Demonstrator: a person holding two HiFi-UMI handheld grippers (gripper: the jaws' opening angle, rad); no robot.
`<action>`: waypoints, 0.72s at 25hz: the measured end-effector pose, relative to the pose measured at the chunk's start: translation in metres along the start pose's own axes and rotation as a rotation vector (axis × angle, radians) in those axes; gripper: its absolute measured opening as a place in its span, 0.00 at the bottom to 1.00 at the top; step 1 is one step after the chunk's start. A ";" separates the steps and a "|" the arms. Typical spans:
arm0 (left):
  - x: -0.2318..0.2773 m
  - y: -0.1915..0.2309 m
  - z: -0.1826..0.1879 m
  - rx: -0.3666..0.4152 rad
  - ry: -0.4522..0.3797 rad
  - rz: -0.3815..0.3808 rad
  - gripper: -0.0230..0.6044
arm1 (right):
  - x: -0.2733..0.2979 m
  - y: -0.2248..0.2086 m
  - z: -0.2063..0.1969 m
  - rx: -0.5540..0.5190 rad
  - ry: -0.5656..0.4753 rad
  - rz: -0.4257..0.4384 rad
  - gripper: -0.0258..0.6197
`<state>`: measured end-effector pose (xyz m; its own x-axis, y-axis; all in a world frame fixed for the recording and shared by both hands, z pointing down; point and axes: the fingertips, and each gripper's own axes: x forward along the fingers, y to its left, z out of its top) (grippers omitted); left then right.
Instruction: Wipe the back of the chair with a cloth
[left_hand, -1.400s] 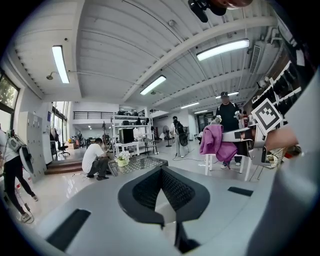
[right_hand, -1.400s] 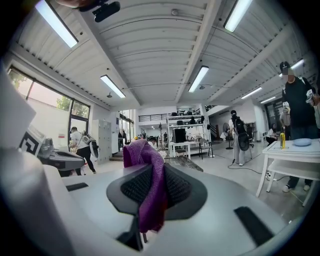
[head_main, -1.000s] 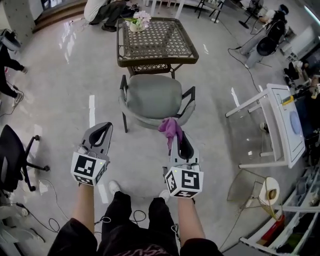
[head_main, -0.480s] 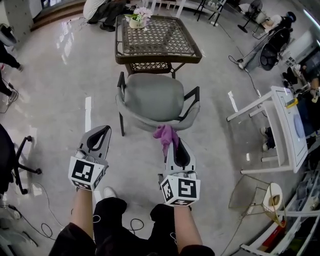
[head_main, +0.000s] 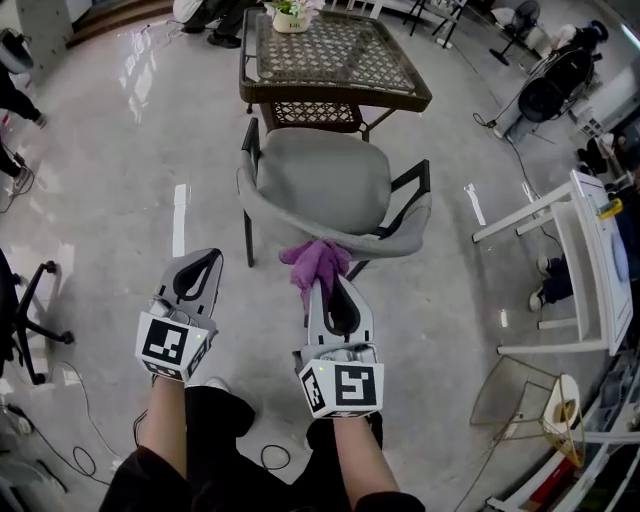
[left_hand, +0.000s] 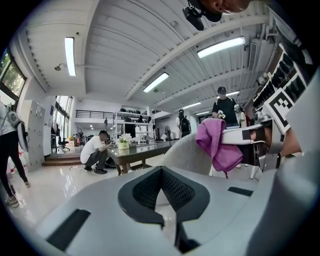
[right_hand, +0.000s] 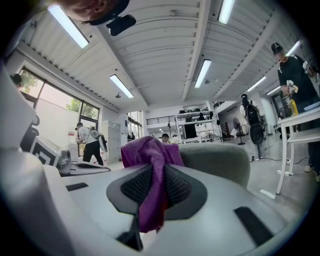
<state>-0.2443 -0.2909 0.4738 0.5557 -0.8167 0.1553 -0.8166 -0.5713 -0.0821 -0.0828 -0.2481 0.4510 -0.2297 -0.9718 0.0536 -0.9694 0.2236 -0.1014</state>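
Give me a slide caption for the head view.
Right tool holds a purple cloth at the back of the grey chair; left tool shut and empty.

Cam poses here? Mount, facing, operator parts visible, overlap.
Head view: on the person's head, facing steeply down at the grey chair and wicker table; shows both forearms, legs, left gripper, right gripper.
Left gripper view: on the left gripper, looking along its shut, empty jaws toward the table; the right gripper shows at right.
Right gripper view: on the right gripper, looking along jaws shut on the purple cloth toward the chair back.
Shared: all three see the cloth and chair.
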 end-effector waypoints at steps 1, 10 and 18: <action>0.002 0.000 -0.009 -0.001 0.004 -0.002 0.05 | 0.005 0.010 -0.008 -0.008 0.005 0.027 0.15; -0.003 0.022 -0.071 -0.008 0.046 0.049 0.05 | 0.045 0.082 -0.053 -0.058 0.072 0.222 0.15; 0.003 0.011 -0.091 -0.020 0.069 0.070 0.05 | 0.047 0.025 -0.029 -0.029 -0.076 0.113 0.15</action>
<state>-0.2660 -0.2924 0.5630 0.4856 -0.8469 0.2170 -0.8565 -0.5105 -0.0757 -0.1199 -0.2856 0.4802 -0.3314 -0.9429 -0.0324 -0.9401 0.3329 -0.0735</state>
